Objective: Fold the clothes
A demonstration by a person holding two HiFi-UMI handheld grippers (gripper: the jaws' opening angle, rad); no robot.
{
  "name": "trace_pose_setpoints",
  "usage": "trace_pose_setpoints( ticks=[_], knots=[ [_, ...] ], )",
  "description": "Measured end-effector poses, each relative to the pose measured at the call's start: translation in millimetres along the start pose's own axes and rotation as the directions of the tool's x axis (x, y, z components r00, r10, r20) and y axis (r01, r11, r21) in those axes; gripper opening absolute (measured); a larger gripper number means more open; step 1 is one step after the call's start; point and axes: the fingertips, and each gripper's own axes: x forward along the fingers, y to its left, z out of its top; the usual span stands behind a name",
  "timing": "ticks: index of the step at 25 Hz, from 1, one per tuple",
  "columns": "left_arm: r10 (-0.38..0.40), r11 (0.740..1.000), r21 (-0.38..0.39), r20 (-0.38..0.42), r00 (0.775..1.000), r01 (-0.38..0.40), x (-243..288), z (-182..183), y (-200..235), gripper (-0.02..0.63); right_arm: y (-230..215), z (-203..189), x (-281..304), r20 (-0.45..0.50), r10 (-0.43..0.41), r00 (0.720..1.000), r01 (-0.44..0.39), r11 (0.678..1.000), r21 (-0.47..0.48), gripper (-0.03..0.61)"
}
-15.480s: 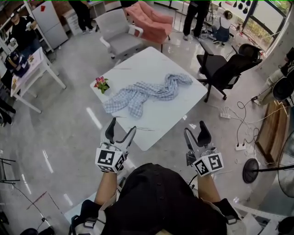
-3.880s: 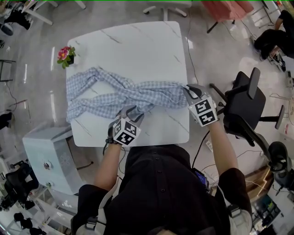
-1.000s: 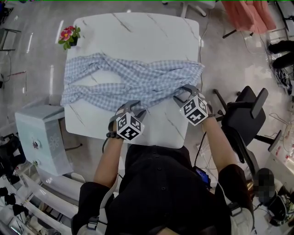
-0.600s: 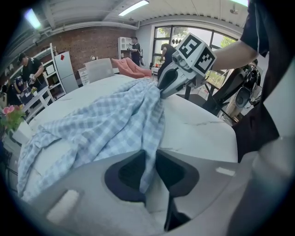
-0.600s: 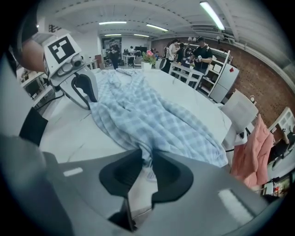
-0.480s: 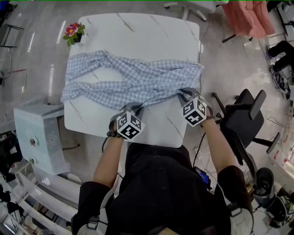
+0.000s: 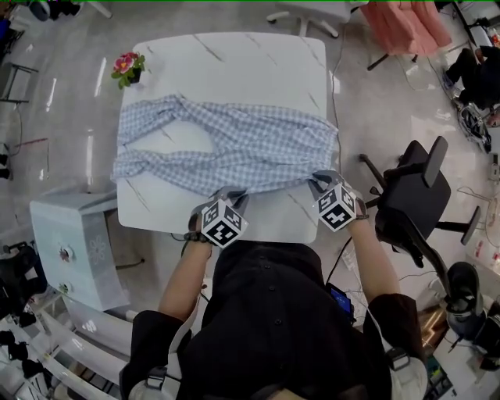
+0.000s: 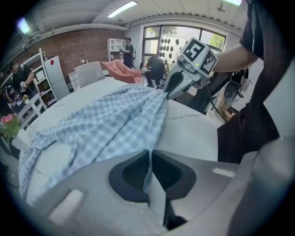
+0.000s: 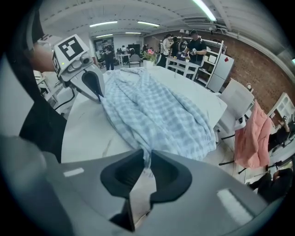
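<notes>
A blue-and-white checked shirt lies spread across the white marble table, twisted at its left end. My left gripper pinches the shirt's near hem; its jaws have just been closing and the checked cloth sits between them. My right gripper grips the near right corner of the shirt; its jaws have just been closing too, with cloth pressed between them. Both grippers hold the hem near the table's front edge.
A small pot of pink flowers stands at the table's far left corner. A black office chair is close on the right, a pale cabinet on the left. A pink cloth hangs over a chair beyond.
Both grippers have closed on the shirt's near hem and pulled it toward me. The shirt is stretched flatter and lies nearer the table's front edge.
</notes>
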Motion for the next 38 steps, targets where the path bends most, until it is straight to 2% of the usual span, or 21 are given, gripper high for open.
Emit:
trace_pose_setpoints(
  ticks=[7,12,19,27,38],
  knots=[
    [-0.105,0.992,0.073,-0.012,0.994,0.106,-17,4,-32,0.025,17,-14,-27,-0.003,-0.007,1.0,0.007,0.999,0.035,0.054],
    [-0.15,0.981,0.121,-0.043,0.988,0.155,-24,4,-45,0.026,29,-17,-40,-0.038,0.055,0.998,-0.053,0.998,0.038,0.054],
    [-0.207,0.972,0.099,-0.064,0.976,0.213,-19,-1,-52,0.028,38,-27,-40,-0.08,0.118,0.99,-0.116,0.993,0.026,0.054],
    [-0.215,0.972,0.079,-0.078,0.973,0.221,-15,9,-30,0.03,17,-9,-32,-0.079,0.149,0.986,-0.151,0.988,-0.021,0.055],
    [-0.155,0.988,0.012,-0.073,0.985,0.156,1,24,36,0.032,-45,42,-17,-0.001,0.193,0.981,-0.193,0.981,0.016,0.081]
  ],
)
